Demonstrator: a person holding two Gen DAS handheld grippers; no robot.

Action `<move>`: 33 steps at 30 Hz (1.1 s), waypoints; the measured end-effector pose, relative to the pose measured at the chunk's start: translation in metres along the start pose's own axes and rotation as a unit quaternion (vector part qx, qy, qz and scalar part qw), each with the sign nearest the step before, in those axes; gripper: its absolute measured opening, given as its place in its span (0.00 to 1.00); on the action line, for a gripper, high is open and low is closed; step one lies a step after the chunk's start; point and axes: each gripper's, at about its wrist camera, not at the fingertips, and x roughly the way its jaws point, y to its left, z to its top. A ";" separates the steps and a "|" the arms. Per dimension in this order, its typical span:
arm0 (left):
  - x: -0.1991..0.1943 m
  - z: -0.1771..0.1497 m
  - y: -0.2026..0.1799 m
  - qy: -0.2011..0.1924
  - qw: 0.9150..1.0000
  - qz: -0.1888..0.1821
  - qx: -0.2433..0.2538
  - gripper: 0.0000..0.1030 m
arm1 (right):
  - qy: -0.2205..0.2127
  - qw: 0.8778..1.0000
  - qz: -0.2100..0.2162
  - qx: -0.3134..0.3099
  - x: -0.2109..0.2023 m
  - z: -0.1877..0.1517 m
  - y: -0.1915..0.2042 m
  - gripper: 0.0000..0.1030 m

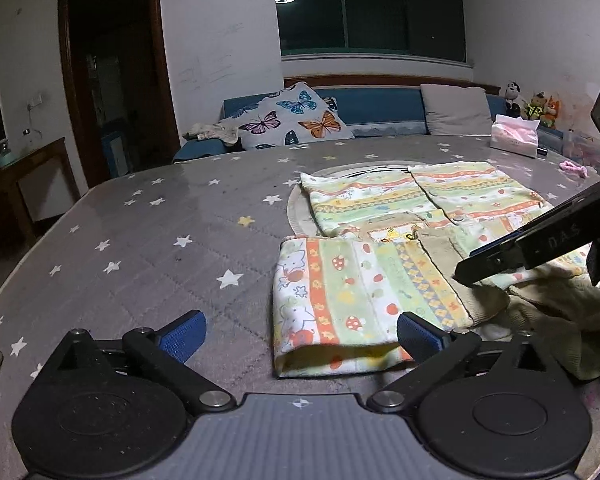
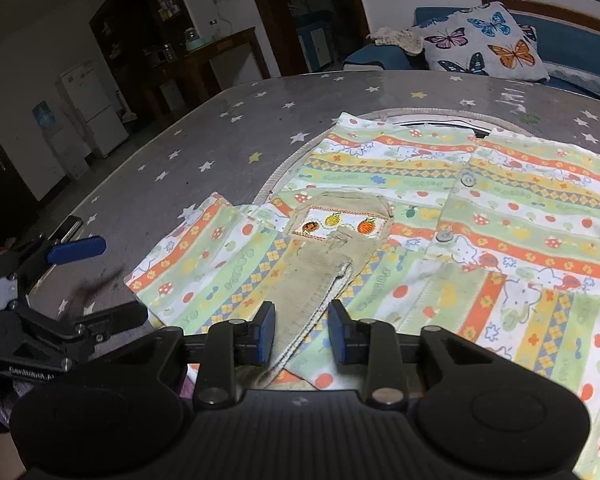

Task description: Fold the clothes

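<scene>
Item: striped shirt [image 2: 500,208], folded sleeve [image 1: 340,304] between spread left tool [image 1: 300,334]; beige cuff [image 2: 300,320] lengthwise between part-open right tool [image 2: 302,334].

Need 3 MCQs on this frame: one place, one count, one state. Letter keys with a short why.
1. Where does the beige collar lie?
A. on the sofa
B. on the patterned baby jacket
C. on the bare star tablecloth

2. How many fruit motifs are on the collar's embroidered strip?
A. one
B. three
C. five

3. How stands the left hand-held gripper?
A. spread wide with nothing clamped
B. shut on the sleeve
C. shut on a phone

Key:
1 B: the right wrist view shows striped jacket fabric on both sides of the collar.
2 B: three round fruits sit side by side in the strip.
3 A: the blue pads are far apart in the left wrist view, the folded sleeve lying loose between them.
</scene>
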 end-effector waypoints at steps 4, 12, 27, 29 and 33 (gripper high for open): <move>0.002 -0.001 -0.003 0.003 1.000 0.000 -0.001 1.00 | -0.002 1.000 -0.007 0.008 0.003 0.001 0.001 0.12; 0.007 0.000 -0.009 0.007 1.000 0.004 0.009 1.00 | -0.036 0.999 -0.020 -0.010 -0.016 0.006 0.009 0.06; 0.018 -0.006 -0.027 0.006 0.998 0.031 0.062 1.00 | -0.128 0.987 -0.086 -0.051 -0.096 0.042 -0.008 0.05; 0.016 -0.006 -0.028 0.006 0.997 0.036 0.069 1.00 | -0.133 0.985 -0.099 -0.047 -0.102 0.041 -0.013 0.05; 0.015 -0.007 -0.029 0.008 0.996 0.038 0.076 1.00 | -0.129 0.984 -0.118 -0.026 -0.105 0.034 -0.028 0.05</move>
